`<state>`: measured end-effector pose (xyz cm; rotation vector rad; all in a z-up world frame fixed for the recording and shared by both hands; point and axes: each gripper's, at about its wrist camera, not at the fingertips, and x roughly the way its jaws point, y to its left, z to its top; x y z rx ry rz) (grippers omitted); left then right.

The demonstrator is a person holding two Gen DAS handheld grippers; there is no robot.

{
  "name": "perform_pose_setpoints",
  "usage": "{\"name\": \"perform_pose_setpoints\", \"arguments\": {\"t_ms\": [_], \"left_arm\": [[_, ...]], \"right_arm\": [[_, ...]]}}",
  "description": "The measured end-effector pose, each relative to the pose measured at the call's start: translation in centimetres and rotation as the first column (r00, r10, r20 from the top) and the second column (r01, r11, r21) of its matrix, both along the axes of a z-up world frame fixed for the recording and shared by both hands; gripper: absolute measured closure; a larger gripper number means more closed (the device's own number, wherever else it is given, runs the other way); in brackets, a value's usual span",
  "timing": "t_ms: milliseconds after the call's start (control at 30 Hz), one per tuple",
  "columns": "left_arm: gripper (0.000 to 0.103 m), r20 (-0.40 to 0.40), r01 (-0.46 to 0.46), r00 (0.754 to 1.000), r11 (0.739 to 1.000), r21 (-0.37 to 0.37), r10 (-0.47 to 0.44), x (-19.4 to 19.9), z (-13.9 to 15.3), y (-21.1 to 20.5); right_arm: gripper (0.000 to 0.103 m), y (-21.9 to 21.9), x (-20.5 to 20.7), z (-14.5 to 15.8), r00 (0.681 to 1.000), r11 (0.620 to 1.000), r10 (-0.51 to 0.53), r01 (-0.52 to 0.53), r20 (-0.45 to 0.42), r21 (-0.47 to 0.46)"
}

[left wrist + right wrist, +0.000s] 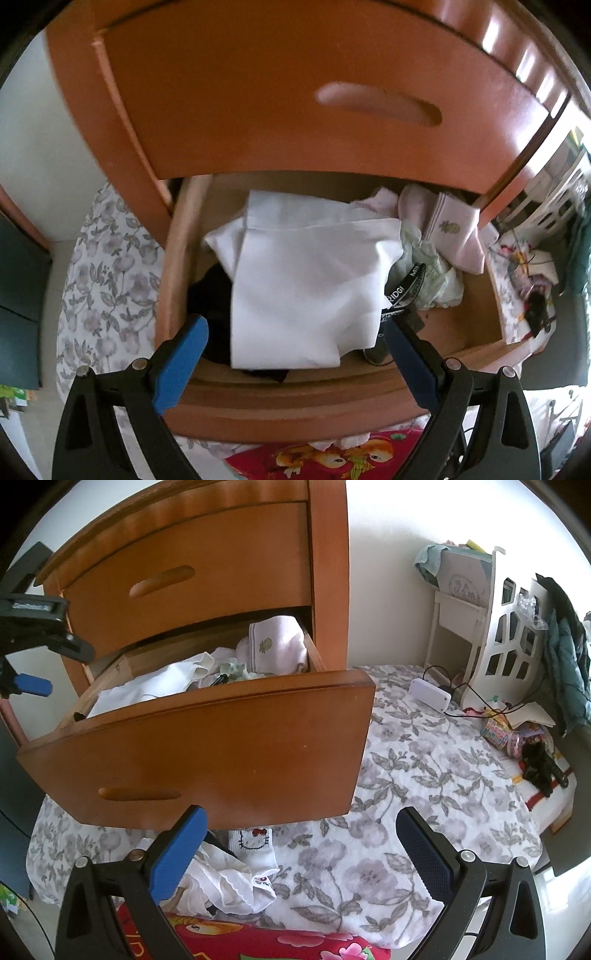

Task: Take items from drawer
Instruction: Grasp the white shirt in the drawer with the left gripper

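Open lower drawer [295, 391] of orange-brown wooden chest, pulled out over floral bedspread [424, 775].
Inside: folded white cloth [303, 280], smooth, uppermost; black garment beneath; pink embroidered sock [454, 229] at back right. Left gripper [295, 328] spread wide, empty, poised above white cloth; likely next: lower and pinch. Right gripper [301, 823] wide, empty, below drawer front.

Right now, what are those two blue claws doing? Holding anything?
Left gripper: open, empty, over the white cloth in the drawer.
Right gripper: open, empty, above the bedspread.
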<state>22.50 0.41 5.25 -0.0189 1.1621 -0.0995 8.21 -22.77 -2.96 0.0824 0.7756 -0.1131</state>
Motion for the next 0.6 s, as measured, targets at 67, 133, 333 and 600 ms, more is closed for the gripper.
{"name": "perform_pose_setpoints", "arguments": {"t_ms": [67,133,333,600], "left_arm": [[0.007,-0.010,0.017,1.000,1.000,0.025,-0.016,0.7,-0.4,-1.0],[0.007,-0.027,0.034,0.999,0.998,0.045,-0.033,1.6,-0.8,-2.0],[0.007,-0.070,0.063,0.996,0.993,0.097,-0.056,3.8,-2.6,-4.3],[0.008,-0.137,0.144,0.984,0.965,0.219,-0.115,5.6,-4.7,-7.4]], "right_arm": [[0.000,0.0,0.1,-0.1,1.000,1.000,0.002,-0.002,-0.007,0.003],[0.000,0.0,0.2,-0.2,1.000,1.000,0.004,-0.004,-0.012,0.006],[0.000,0.0,0.4,-0.4,1.000,1.000,0.009,-0.009,-0.021,0.020],[0.000,-0.1,0.7,-0.6,0.999,0.999,0.017,-0.016,-0.036,0.039]]}}
